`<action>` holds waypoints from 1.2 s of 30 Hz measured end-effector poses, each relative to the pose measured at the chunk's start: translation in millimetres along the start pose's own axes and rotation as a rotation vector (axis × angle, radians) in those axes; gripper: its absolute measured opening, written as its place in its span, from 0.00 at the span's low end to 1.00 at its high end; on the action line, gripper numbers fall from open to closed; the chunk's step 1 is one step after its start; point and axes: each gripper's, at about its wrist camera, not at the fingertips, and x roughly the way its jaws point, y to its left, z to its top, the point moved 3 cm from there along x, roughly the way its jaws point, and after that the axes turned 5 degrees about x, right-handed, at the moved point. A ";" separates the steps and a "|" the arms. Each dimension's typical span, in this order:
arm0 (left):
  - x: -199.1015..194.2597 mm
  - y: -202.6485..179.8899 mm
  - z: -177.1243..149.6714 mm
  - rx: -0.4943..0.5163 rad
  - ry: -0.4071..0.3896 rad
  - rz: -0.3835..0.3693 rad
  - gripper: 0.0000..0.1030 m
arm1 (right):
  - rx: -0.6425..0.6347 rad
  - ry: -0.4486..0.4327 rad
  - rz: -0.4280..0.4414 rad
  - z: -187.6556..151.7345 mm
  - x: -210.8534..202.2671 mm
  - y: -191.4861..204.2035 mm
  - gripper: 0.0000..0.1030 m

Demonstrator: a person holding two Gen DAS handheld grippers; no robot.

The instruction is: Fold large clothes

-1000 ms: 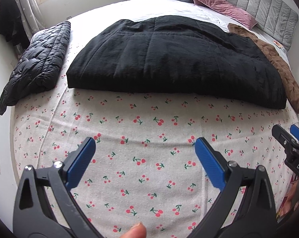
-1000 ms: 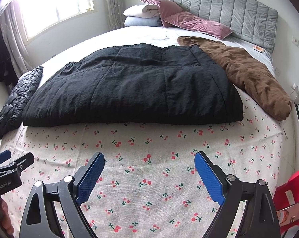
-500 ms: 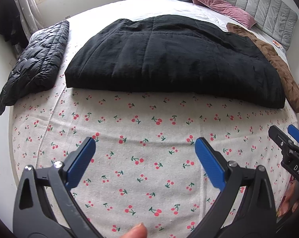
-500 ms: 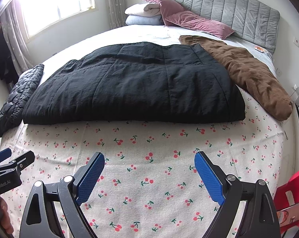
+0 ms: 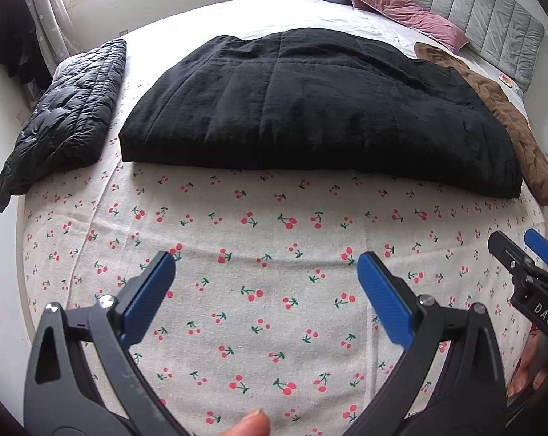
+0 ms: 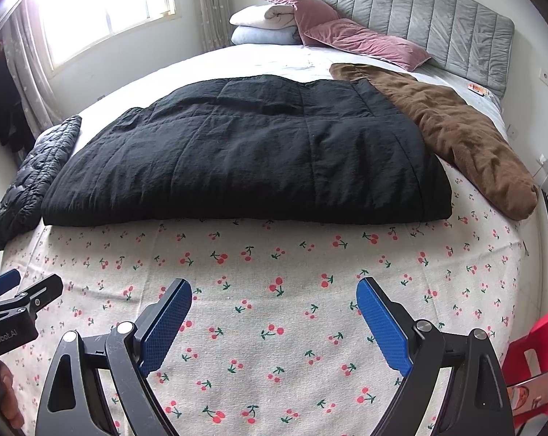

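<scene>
My left gripper (image 5: 266, 259) hung with jaws wide apart and empty over the cherry-print sheet (image 5: 274, 239) near the bed's foot edge. My right gripper (image 6: 274, 287) was equally spread beside it. Beyond both, the folded black quilted coat (image 6: 245, 152) lay across the bed's middle, a brown garment (image 6: 466, 138) touching it toward the right edge.

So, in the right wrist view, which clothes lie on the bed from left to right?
black quilted puffer jacket → large black padded coat → brown fleece garment
</scene>
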 end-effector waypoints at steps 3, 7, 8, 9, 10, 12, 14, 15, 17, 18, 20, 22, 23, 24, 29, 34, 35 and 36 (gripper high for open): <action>-0.1 0.0 -0.1 -0.001 -0.001 0.000 0.97 | -0.004 0.003 0.000 -0.8 0.4 0.6 0.91; -0.1 0.0 -0.2 0.001 0.000 0.000 0.97 | -0.009 0.006 0.000 -1.2 1.1 1.5 0.90; -0.2 -0.1 -0.2 0.000 0.000 -0.001 0.97 | -0.010 0.006 0.000 -1.3 1.0 1.8 0.91; -0.7 -0.1 0.0 0.000 -0.001 -0.001 0.97 | -0.010 0.006 0.000 -1.1 1.3 2.1 0.90; -0.8 -0.2 0.0 0.000 -0.001 0.000 0.97 | -0.010 0.007 0.000 -1.1 1.2 2.2 0.90; -0.8 -0.2 0.0 0.000 -0.002 0.001 0.97 | -0.010 0.005 -0.001 -1.0 1.1 2.3 0.90; -1.7 0.2 0.3 -0.001 -0.003 0.002 0.97 | -0.008 0.003 -0.002 -0.5 1.3 2.5 0.90; -2.0 0.4 0.0 -0.001 -0.003 0.003 0.97 | -0.007 0.003 -0.001 -0.3 1.2 2.3 0.90; -2.0 0.3 -0.6 0.000 -0.001 0.002 0.97 | -0.005 0.002 -0.002 0.0 0.9 1.9 0.90; -1.8 0.1 -1.0 0.001 0.002 0.000 0.97 | -0.005 0.000 -0.003 0.1 0.7 1.8 0.90; -1.2 -1.3 -1.9 0.002 0.008 -0.005 0.97 | -0.004 -0.001 -0.002 0.5 -0.3 1.0 0.90; -0.6 -3.5 -2.6 0.009 0.011 -0.009 0.97 | -0.006 -0.002 -0.002 0.5 -0.3 1.2 0.90; -0.3 -4.3 -2.8 0.011 0.013 -0.012 0.97 | -0.007 -0.001 -0.003 0.7 0.0 1.1 0.90; 0.2 -4.8 -2.9 0.013 0.015 -0.015 0.97 | -0.007 0.001 -0.003 0.4 0.4 1.3 0.91; 2.0 -5.0 -3.9 0.012 0.022 -0.016 0.97 | -0.020 0.005 0.004 -0.8 0.7 3.8 0.90; 5.0 -6.1 -5.4 0.012 0.030 -0.020 0.97 | -0.021 0.003 0.005 -0.1 0.2 3.9 0.90; 5.4 -6.6 -5.8 0.013 0.031 -0.019 0.97 | -0.019 0.004 0.005 -0.2 0.2 3.5 0.90; 5.7 -7.0 -6.1 0.013 0.032 -0.018 0.97 | -0.018 0.005 0.006 -0.3 0.6 3.2 0.90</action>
